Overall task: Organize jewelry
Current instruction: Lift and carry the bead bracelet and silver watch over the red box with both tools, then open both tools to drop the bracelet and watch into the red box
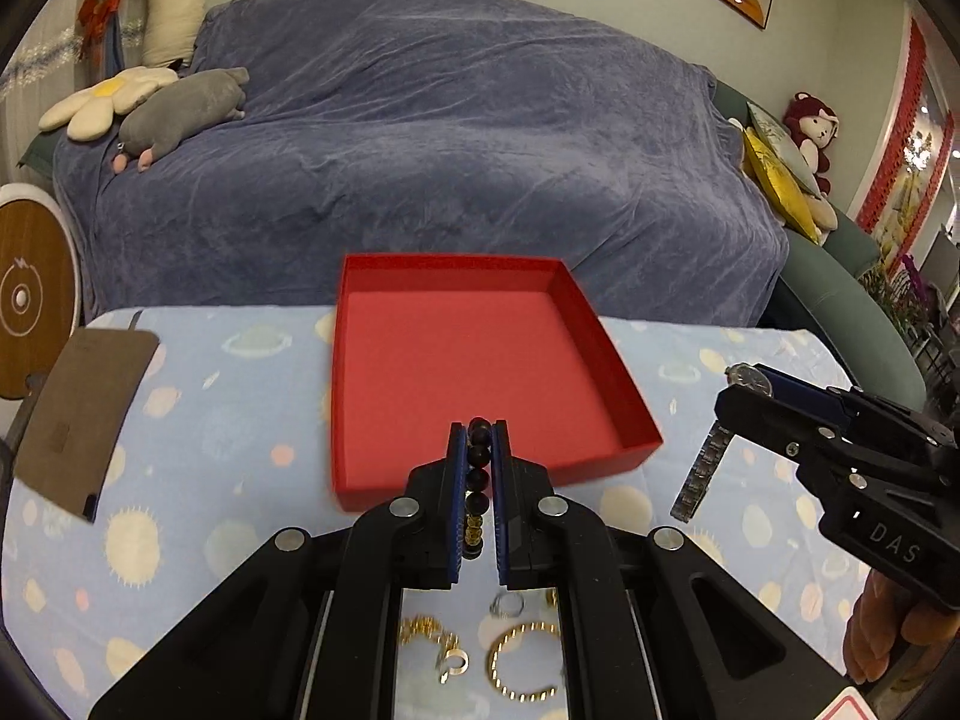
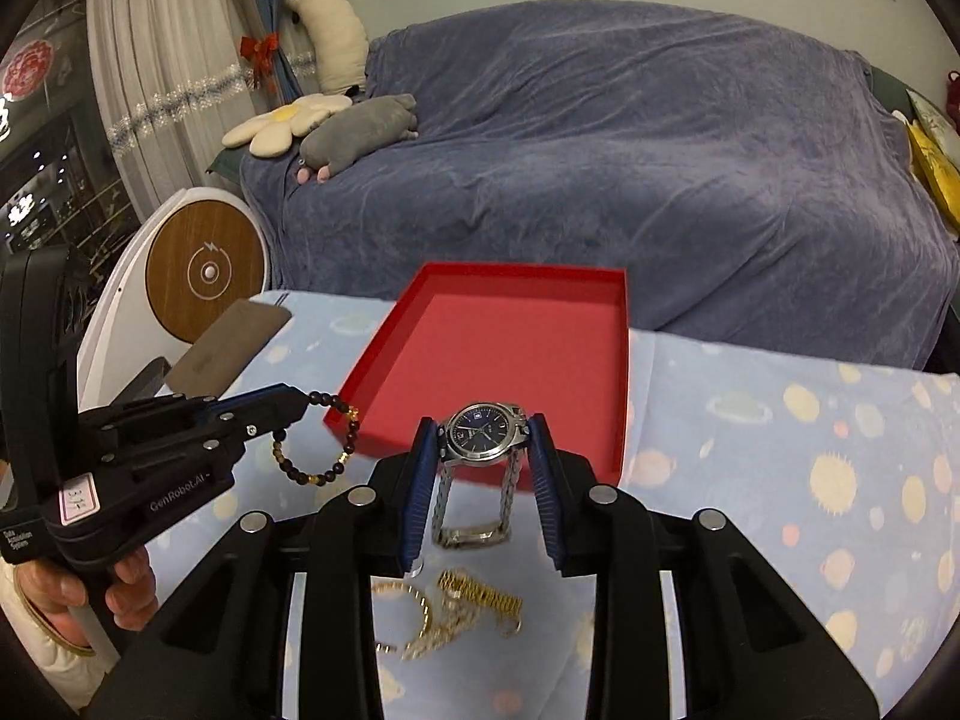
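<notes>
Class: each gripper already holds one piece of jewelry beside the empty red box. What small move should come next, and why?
Probably carry the left gripper forward over the red box and release the beaded bracelet; the box is bare and just ahead. The right gripper could follow with the watch.

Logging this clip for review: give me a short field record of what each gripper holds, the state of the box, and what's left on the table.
left gripper: shut on bead bracelet, lifted off the table
right gripper: shut on wristwatch, band hanging below
red box: open, nothing visible inside
left on table: gold jewelry, tangled, near edge
tablecloth: light blue, planet print
progress: nothing in the box yet
</notes>
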Motion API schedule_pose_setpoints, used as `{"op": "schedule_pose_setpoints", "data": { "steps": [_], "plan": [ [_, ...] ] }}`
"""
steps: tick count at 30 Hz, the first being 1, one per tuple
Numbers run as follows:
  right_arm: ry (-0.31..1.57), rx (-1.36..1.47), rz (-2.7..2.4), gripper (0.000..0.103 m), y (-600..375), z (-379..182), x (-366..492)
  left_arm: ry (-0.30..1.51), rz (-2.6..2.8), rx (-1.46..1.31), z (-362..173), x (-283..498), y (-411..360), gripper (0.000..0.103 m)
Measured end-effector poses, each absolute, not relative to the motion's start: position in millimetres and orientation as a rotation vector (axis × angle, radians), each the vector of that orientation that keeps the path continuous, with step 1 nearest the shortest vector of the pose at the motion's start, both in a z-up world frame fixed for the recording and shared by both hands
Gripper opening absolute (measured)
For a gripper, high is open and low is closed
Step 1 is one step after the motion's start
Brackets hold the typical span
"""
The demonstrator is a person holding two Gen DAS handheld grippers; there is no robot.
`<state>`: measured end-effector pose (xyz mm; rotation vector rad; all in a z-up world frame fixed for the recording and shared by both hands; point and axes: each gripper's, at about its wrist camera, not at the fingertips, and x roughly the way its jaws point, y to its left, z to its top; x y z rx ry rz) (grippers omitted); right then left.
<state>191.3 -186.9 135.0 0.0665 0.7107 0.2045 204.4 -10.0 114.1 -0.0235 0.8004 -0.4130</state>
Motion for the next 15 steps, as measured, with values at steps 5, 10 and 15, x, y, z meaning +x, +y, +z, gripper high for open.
{"op": "schedule_pose_setpoints", "data": {
  "steps": [5, 10, 15],
  "plan": [
    [0.709, 0.125, 0.185, 0.03, -197, 134, 271, 0.799, -0.422, -0.041, 114, 279, -31, 0.006],
    [0.717, 0.17, 0.172, 0.013, -207, 114, 334, 0.823, -0.405, -0.049, 90, 342, -43, 0.006],
    [0.759, 0.165, 0.121, 0.013, -216, 82, 367, 0.849, -0.364, -0.052, 61, 381, -46, 0.01]
  ]
}}
